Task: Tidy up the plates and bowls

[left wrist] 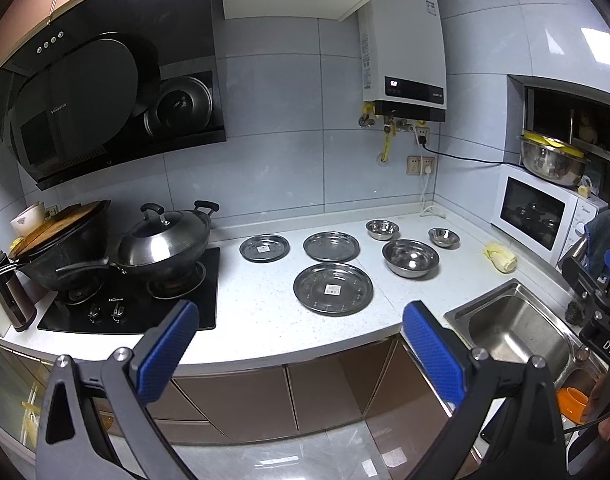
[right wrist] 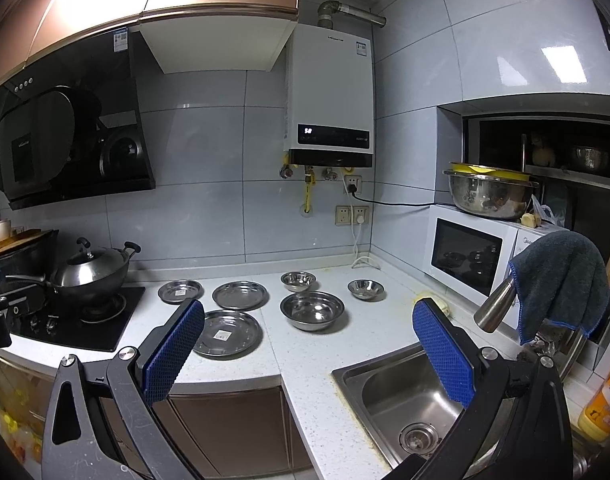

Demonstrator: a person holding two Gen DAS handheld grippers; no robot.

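Note:
Three steel plates lie flat on the white counter: a large plate (left wrist: 333,289) (right wrist: 227,333) in front, a medium plate (left wrist: 331,246) (right wrist: 240,295) behind it, a small plate (left wrist: 264,247) (right wrist: 180,291) to the left. Three steel bowls stand to their right: a large bowl (left wrist: 410,258) (right wrist: 312,310), a small bowl (left wrist: 381,229) (right wrist: 298,281) at the back, another small bowl (left wrist: 443,237) (right wrist: 365,289) at the far right. My left gripper (left wrist: 301,340) is open and empty, held off the counter's front edge. My right gripper (right wrist: 309,344) is open and empty, near the sink.
A gas hob (left wrist: 129,300) with a lidded wok (left wrist: 165,244) and a black pan (left wrist: 65,248) stands on the left. A steel sink (right wrist: 409,396) is at the right, with a tap and grey cloth (right wrist: 557,280). A microwave (right wrist: 473,252) stands in the corner. A yellow object (left wrist: 501,258) lies by the sink.

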